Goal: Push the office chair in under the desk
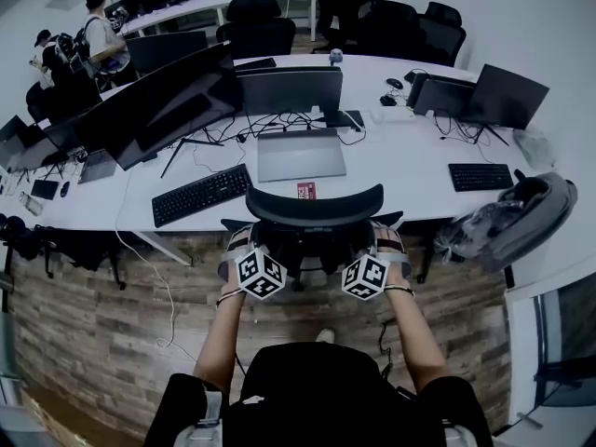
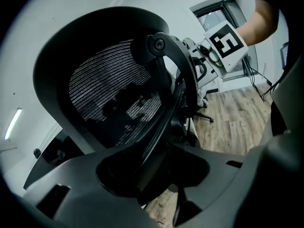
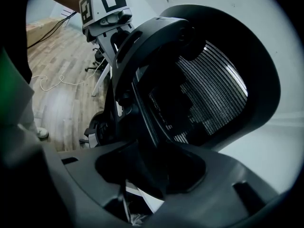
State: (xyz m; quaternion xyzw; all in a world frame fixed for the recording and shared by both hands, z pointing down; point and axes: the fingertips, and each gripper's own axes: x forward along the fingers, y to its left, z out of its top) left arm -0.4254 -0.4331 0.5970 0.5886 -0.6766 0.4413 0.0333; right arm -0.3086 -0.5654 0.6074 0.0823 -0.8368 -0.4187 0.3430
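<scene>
Evenly, I am pushing the office chair (image 1: 314,204) toward the table (image 1: 400,161) ahead, left tool (image 2: 159,171) and right tool (image 3: 151,171) clamping its backrest (image 2: 111,91).

- A black keyboard (image 1: 202,194) lies left of centre; a second keyboard (image 1: 480,176) lies at the right.
- A closed grey laptop (image 1: 300,155) sits at centre, with a small red item (image 1: 306,190) just below it.
- Dark monitors (image 1: 168,101) slant across the upper left, and another monitor (image 1: 507,96) stands at the upper right.
- A grey backpack (image 1: 521,214) slumps at the right edge.
- A seated person (image 1: 101,35) shows at the upper left.
- Other black chairs (image 1: 256,24) stand along the top.
- Wood-plank floor (image 1: 93,324) fills the lower left, and a white cable (image 1: 163,287) trails over it.
</scene>
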